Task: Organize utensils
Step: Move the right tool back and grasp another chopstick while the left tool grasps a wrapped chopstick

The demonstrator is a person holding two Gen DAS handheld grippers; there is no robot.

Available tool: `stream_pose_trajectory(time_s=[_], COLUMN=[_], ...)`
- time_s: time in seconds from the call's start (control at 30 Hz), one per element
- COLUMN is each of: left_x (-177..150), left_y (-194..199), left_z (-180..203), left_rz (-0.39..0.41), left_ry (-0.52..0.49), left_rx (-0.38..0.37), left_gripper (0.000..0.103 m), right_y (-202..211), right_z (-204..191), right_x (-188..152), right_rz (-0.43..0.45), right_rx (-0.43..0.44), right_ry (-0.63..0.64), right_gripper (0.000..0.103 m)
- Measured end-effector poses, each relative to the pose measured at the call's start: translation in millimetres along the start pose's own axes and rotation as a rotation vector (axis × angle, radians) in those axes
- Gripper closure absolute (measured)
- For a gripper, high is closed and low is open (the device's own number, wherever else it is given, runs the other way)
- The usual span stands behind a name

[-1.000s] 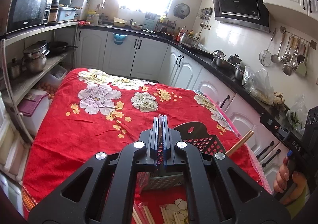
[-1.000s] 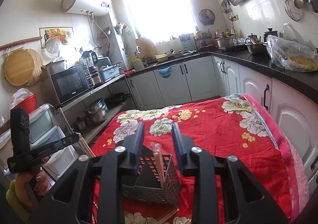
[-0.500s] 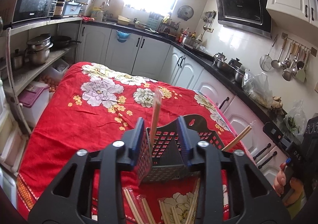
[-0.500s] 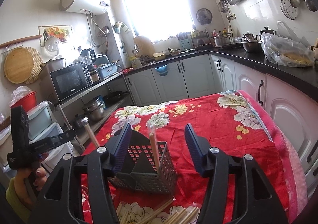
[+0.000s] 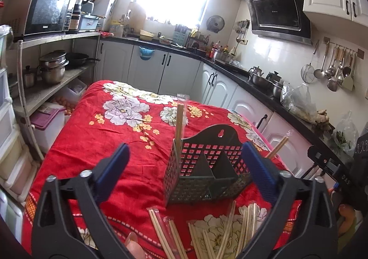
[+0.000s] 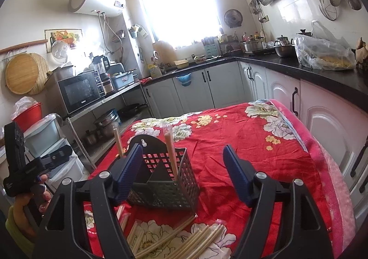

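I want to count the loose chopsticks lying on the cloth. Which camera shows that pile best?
The left wrist view. There the loose chopsticks spread across the lower frame between the open left gripper's fingers, in front of the black basket. The right wrist view shows the same pile lower and flatter, partly cut off by the right gripper.

A red cloth (image 5: 96,144) patterned with white and yellow flowers. A dark grey perforated caddy (image 5: 202,167) holds pale wooden chopsticks (image 5: 179,118). Blue pads (image 6: 128,174) line black grippers.
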State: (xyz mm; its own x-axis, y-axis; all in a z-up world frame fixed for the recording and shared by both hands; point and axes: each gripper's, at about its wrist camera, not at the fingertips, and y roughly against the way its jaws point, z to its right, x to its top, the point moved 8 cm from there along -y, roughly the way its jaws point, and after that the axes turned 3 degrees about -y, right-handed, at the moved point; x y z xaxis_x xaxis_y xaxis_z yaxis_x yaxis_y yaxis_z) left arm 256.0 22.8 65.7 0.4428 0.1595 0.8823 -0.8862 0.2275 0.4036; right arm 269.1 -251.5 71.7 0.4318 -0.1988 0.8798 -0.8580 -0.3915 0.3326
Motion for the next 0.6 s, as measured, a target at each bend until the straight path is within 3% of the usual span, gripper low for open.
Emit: stream_pose_trajectory(time_s=[0.1,0.6], left_x=[-7,-59], left_y=[6,8], left_z=[1,-25], left_rz=[0.002,-0.09], left_ry=[-0.003,0.059], left_rx=[0.005,0.043], left_gripper=[0.011,0.011], right_y=[6,10], right_z=[-3,-25], right_x=[-7,-61], right_rz=[-0.003,-0.102], right_rx=[-0.003,0.01], right_ry=[0.02,0.158], right_gripper=[0.027,0.026])
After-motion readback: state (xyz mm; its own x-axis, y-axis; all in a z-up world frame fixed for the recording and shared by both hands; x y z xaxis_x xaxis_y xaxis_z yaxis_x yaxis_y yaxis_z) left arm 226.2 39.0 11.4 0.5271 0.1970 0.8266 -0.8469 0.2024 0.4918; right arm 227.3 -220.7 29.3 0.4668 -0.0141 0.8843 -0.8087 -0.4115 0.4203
